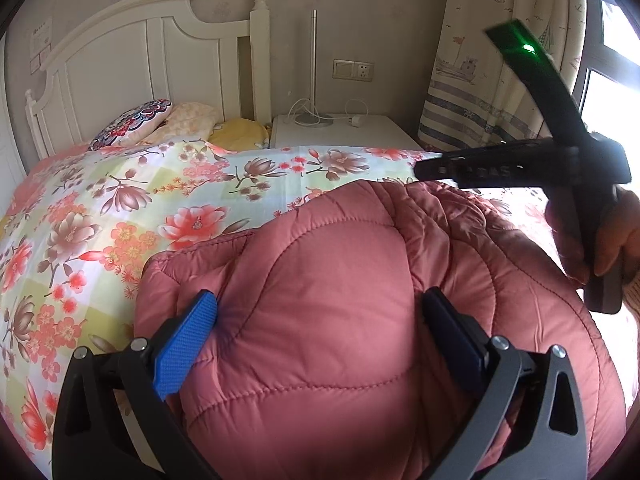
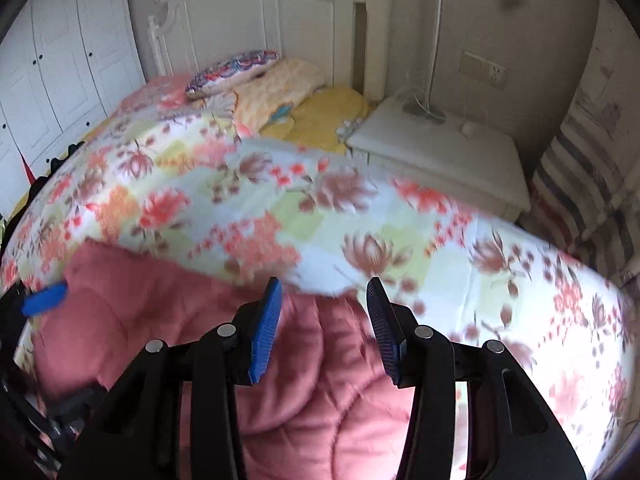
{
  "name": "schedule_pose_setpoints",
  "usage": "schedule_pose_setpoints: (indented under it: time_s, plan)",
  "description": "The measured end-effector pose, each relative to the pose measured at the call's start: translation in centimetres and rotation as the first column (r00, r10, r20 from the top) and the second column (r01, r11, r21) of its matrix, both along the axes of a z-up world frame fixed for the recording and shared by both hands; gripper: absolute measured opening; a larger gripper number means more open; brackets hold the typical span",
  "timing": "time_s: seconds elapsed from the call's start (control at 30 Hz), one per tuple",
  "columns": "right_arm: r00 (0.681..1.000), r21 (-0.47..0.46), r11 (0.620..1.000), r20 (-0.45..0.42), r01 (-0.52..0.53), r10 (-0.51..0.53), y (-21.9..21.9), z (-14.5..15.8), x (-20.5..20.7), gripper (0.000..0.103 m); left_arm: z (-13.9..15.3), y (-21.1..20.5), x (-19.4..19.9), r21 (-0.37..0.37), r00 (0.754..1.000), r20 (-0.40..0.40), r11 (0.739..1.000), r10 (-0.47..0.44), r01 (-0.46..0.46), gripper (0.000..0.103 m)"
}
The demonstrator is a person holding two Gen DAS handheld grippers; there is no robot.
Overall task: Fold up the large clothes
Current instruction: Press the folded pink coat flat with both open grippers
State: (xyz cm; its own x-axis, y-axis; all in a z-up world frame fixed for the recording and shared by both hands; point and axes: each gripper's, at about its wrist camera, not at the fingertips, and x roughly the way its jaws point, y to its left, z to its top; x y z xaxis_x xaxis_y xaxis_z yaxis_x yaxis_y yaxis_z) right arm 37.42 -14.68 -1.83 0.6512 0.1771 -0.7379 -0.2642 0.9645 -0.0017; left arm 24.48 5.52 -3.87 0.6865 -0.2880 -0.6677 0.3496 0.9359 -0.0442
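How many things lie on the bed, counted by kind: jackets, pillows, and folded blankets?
Pink quilted jacket: 1
Patterned pillow: 1
Folded blankets: 2, one peach and one yellow
Total: 4, all on the floral bedspread

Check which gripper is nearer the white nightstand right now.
Right. The right gripper hangs at the pink quilted jacket's edge on the nightstand side of the bed; the left gripper straddles the jacket's middle, farther away.
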Motion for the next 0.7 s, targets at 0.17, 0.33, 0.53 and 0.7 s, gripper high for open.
schedule_pose_setpoints:
  time_s: [0.17, 0.33, 0.53, 0.7]
  plan:
    - [0.989, -0.112, 0.992, -0.14, -0.063, 0.047, 2.6, -4.3, 2.2, 0.046, 0.0, 0.0, -0.1, 0.005, 1.0, -0.003, 1.0, 0.001, -0.001, 0.101]
    - [0.996, -0.135, 0.99, -0.09, -0.033, 0.021, 2.4, -2.4, 1.5, 0.046, 0.0, 0.1, -0.1, -0.009, 1.0, 0.001, 1.0, 0.0, 0.0, 0.101]
    - [0.988, -0.085, 0.984, -0.006, -0.156, 0.156, 5.5, 1.6, -0.2, 0.047, 0.0, 0.2, -0.1, -0.013, 1.0, 0.002, 1.0, 0.001, -0.001, 0.101]
    - [0.944, -0.211, 0.924, -0.152, -0.319, 0.291, 11.3, -2.0, 0.7, 0.062, 0.1, 0.4, -0.2, -0.006, 1.0, 0.001, 1.0, 0.015, -0.015, 0.101]
